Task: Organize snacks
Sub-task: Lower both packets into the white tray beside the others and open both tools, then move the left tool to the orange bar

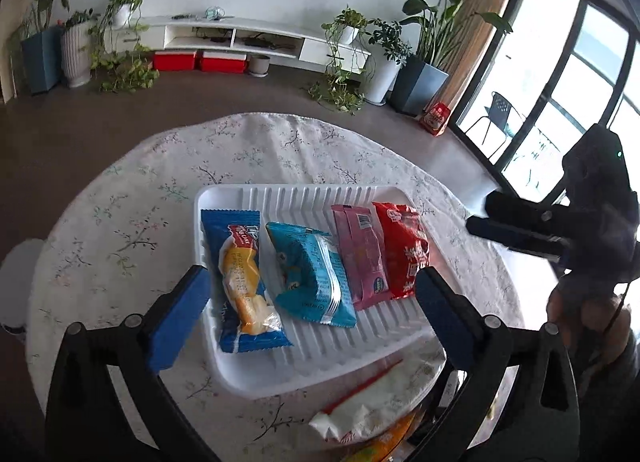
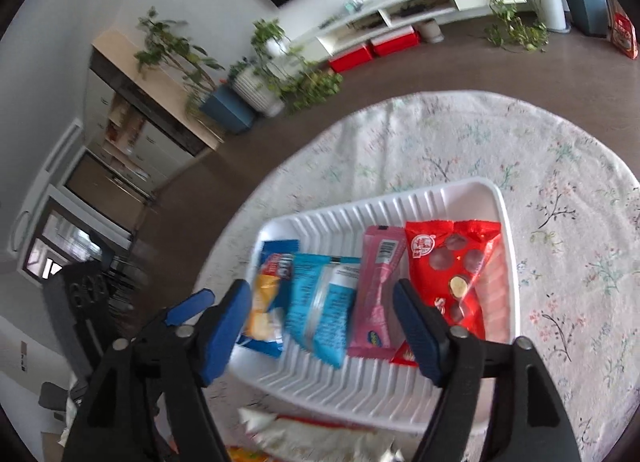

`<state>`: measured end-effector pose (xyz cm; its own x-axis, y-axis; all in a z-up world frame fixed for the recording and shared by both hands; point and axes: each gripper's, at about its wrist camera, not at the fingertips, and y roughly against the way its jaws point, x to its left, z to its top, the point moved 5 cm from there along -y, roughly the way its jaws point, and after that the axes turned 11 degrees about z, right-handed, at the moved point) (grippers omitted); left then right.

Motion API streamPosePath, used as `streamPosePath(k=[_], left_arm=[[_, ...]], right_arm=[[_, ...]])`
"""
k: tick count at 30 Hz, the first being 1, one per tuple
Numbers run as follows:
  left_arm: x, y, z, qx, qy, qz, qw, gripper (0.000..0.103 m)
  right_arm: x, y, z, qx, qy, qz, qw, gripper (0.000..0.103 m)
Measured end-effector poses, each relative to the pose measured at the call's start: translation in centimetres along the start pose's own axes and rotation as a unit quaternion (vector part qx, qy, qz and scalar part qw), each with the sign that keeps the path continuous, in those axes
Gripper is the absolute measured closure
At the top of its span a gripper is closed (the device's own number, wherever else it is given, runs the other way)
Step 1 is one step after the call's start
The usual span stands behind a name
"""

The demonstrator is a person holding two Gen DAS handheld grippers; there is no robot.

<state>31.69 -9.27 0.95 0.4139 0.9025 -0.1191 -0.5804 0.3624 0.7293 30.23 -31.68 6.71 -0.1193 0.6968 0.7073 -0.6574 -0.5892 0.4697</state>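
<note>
A white ribbed tray (image 1: 304, 197) (image 2: 404, 201) sits on a round floral table. In it lie, left to right, a dark blue cake packet (image 1: 242, 282) (image 2: 270, 294), a light blue packet (image 1: 312, 274) (image 2: 324, 306), a pink packet (image 1: 360, 258) (image 2: 376, 286) and a red packet (image 1: 404, 246) (image 2: 460, 266). My left gripper (image 1: 310, 310) is open and empty, hovering over the tray's near side. My right gripper (image 2: 320, 322) is open and empty above the tray; it also shows in the left wrist view (image 1: 516, 225) at the right.
A white packet with a red stripe (image 1: 368, 398) (image 2: 320, 436) and an orange packet (image 1: 388, 442) lie on the table (image 1: 120, 221) in front of the tray. Beyond are floor, potted plants (image 1: 120, 41) and a TV cabinet (image 1: 240, 33).
</note>
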Motion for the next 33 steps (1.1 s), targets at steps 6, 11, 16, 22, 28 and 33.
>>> streamPosePath(k=[6, 11, 16, 22, 28, 33], left_arm=[[-2.6, 4.9, -4.2, -0.035, -0.118, 0.055, 0.9909, 0.000], [-4.6, 6.9, -9.0, -0.032, -0.168, 0.018, 0.9851, 0.000], [-5.6, 6.4, -13.1, -0.002, -0.206, 0.009, 0.9785, 0.000], [-6.4, 5.8, -14.3, 0.026, -0.244, -0.032, 0.9690, 0.000], [-7.2, 3.5, -14.7, 0.081, -0.312, -0.042, 0.9457, 0.004], [-7.9, 1.5, -15.1, 0.126, -0.349, -0.041, 0.9279, 0.033]], right_arm=[[1.7, 7.2, -4.3, -0.061, -0.053, 0.116, 0.990, 0.000], [1.8, 10.7, -10.6, -0.073, -0.060, 0.119, 0.988, 0.000], [1.7, 12.7, -15.7, -0.089, -0.033, 0.049, 0.994, 0.000], [1.7, 11.8, -17.6, -0.053, 0.006, -0.009, 0.999, 0.000], [0.3, 10.7, -18.9, -0.026, -0.026, -0.013, 0.999, 0.017], [0.1, 10.4, -19.6, -0.017, -0.026, -0.015, 0.999, 0.020]])
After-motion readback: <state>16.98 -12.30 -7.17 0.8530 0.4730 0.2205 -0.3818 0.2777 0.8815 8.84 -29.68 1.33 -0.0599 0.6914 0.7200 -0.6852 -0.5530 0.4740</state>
